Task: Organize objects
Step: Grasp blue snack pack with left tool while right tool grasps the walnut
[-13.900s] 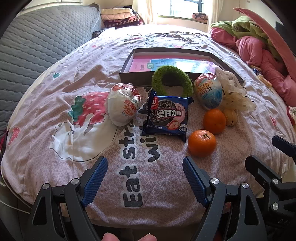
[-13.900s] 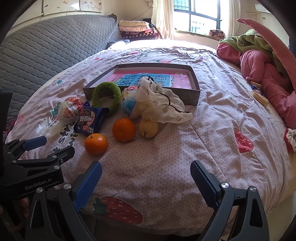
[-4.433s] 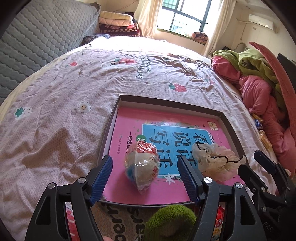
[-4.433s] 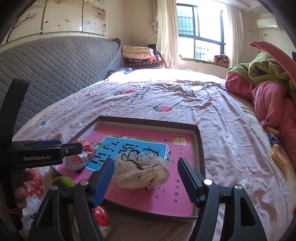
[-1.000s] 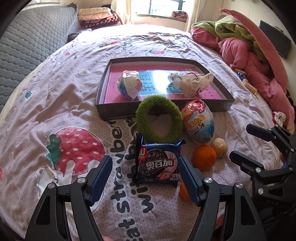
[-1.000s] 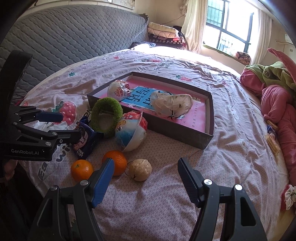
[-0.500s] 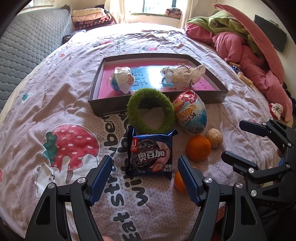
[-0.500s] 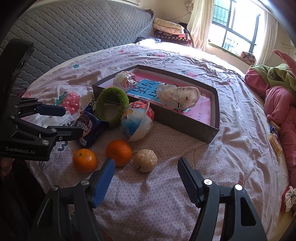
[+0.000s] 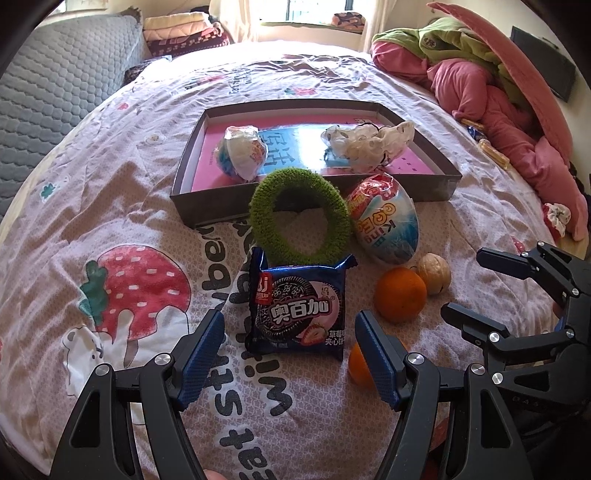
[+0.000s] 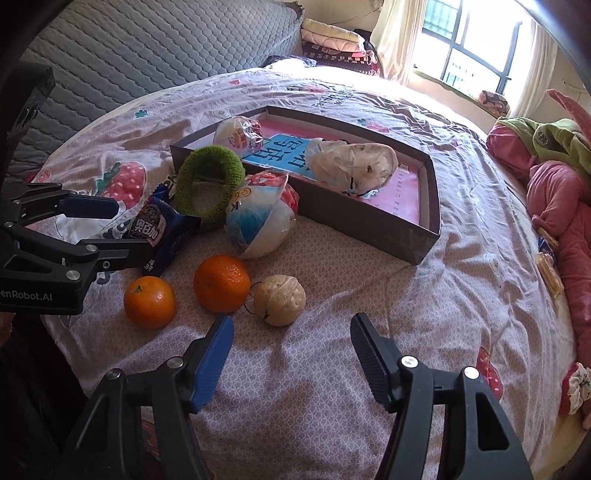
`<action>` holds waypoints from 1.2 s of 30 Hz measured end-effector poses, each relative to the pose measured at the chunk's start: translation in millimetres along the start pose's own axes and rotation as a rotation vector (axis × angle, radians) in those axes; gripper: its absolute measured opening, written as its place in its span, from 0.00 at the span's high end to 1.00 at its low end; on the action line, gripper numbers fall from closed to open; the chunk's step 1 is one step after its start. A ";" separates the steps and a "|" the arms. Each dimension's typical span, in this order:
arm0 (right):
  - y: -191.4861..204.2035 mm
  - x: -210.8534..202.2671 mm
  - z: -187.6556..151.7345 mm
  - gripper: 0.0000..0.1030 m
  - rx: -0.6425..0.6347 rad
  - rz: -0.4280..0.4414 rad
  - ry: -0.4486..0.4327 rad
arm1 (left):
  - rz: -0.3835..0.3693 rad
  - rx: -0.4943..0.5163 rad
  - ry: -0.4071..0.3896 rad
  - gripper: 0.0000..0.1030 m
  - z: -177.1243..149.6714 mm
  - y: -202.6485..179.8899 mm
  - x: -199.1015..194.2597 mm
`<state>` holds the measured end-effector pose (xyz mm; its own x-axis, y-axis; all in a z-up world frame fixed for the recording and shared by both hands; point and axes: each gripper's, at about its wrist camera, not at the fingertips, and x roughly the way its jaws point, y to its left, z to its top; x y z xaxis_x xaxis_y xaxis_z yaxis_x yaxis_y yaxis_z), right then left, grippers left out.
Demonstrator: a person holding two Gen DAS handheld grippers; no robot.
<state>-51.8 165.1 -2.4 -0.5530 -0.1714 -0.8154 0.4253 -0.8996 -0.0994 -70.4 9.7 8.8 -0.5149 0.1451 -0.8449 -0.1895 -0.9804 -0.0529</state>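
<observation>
A dark tray (image 9: 218, 208) (image 10: 369, 221) on the bed holds a wrapped toy egg (image 9: 242, 157) and a crumpled white bag (image 9: 365, 142). In front of it lie a green ring (image 9: 299, 219), a second toy egg (image 9: 384, 225), a blue cookie packet (image 9: 297, 304), two oranges (image 10: 221, 282) (image 10: 149, 302) and a walnut (image 10: 279, 300). My left gripper (image 9: 290, 354) is open, its fingers either side of the cookie packet's near end. My right gripper (image 10: 291, 354) is open just in front of the walnut.
The bed has a pink strawberry-print quilt (image 9: 140, 291). A pile of pink and green bedding (image 9: 498, 92) lies at the right. A grey padded headboard (image 10: 147, 48) stands at the left, folded blankets (image 9: 181, 35) at the far end.
Both grippers have moved closer to the loose items. The left one has come down around the cookie packet; the right one has neared the walnut. Earlier, the egg and bag went into the tray.
</observation>
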 end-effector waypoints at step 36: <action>-3.2 31.2 9.6 0.49 0.044 0.007 0.056 | 0.024 -0.055 0.071 0.28 10.0 4.4 37.1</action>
<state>-77.3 158.8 -22.0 -0.5082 -0.1564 -0.8469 0.3963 -0.9155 -0.0687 -98.7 12.1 -17.5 -0.4581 0.1136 -0.8816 -0.1309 -0.9896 -0.0595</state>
